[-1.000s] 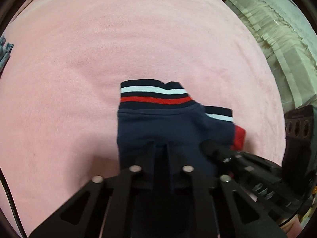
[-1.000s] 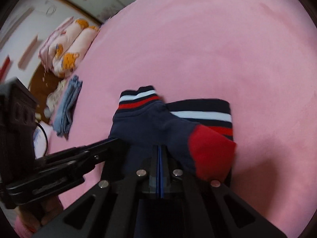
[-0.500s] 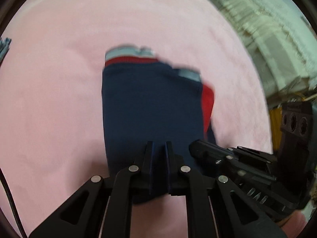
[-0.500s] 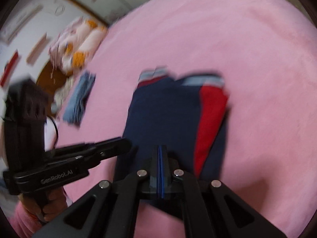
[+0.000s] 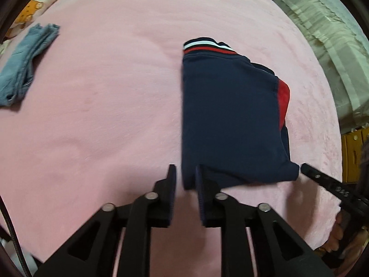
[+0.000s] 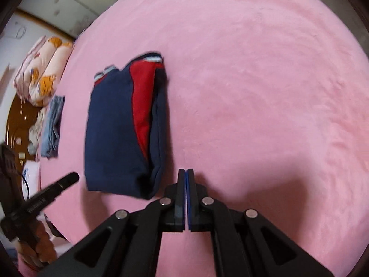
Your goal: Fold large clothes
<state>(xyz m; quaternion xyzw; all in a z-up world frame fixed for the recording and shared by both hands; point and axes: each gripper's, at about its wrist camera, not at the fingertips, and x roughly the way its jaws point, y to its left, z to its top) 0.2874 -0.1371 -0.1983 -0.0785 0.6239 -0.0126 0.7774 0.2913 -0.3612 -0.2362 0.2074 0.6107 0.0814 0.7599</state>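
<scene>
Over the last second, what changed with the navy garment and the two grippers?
Both grippers let go of the folded navy garment with the red panel and striped cuffs. The left gripper has opened, with the garment's near corner between its fingers. The right gripper pulled off to the garment's right and is shut on nothing. The garment lies stretched out flat on the pink blanket; the folded blue denim stayed put.

The folded garment (image 5: pixel 233 115) lies on the blanket (image 5: pixel 103 103), just ahead of the left gripper (image 5: pixel 185 175). The right gripper (image 6: pixel 185 177) sits beside its near corner (apart from it). A folded cloth (image 5: pixel 25 62) lies far left, near the bedding roll (image 6: pixel 43 73).
</scene>
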